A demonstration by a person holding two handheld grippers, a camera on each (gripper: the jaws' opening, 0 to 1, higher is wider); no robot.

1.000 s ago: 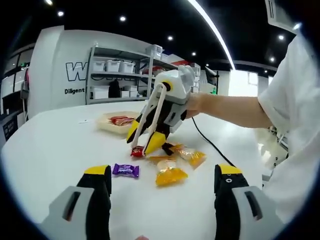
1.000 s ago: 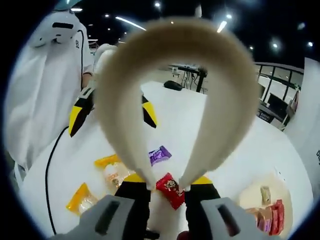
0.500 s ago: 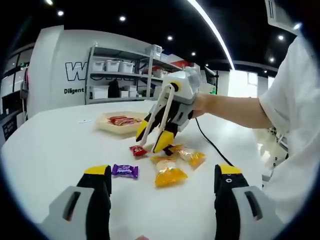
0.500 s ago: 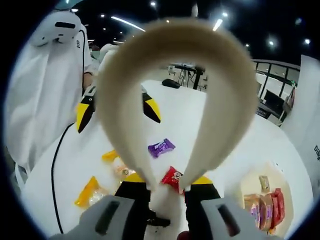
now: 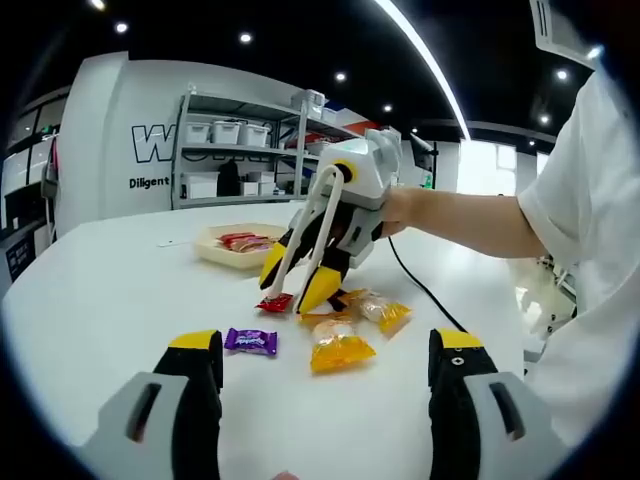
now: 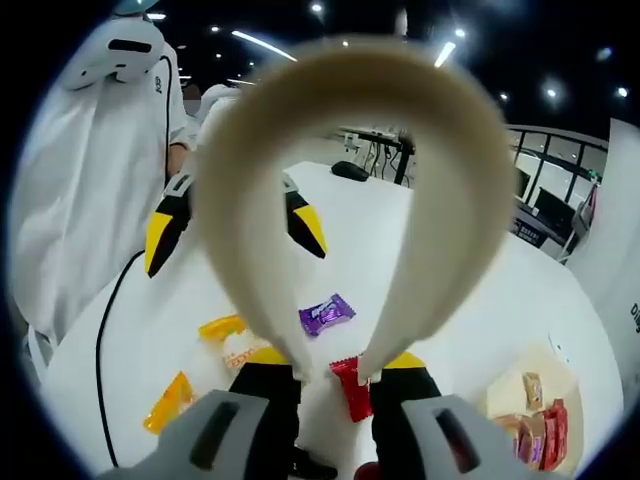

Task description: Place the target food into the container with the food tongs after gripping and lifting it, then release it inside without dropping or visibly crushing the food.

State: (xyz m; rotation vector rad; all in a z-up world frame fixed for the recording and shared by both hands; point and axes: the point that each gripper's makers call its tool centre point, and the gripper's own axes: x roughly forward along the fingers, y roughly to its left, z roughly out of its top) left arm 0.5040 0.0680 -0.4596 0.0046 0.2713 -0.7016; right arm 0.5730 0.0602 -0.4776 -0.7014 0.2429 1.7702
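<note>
Purple candy (image 5: 251,341), yellow packets (image 5: 341,349) on table (image 5: 100,290); container (image 5: 232,245) beyond. My right gripper (image 5: 300,290) squeezes tongs (image 6: 340,200) on red candy (image 6: 352,387). My left gripper (image 5: 325,380) wide, empty.

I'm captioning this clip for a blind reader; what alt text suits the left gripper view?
The right hand-held gripper, holding cream food tongs, pinches a red candy at the tong tips just above a white table. Beside it lie a purple candy and orange-yellow packets, with a tray of snacks behind.
</note>
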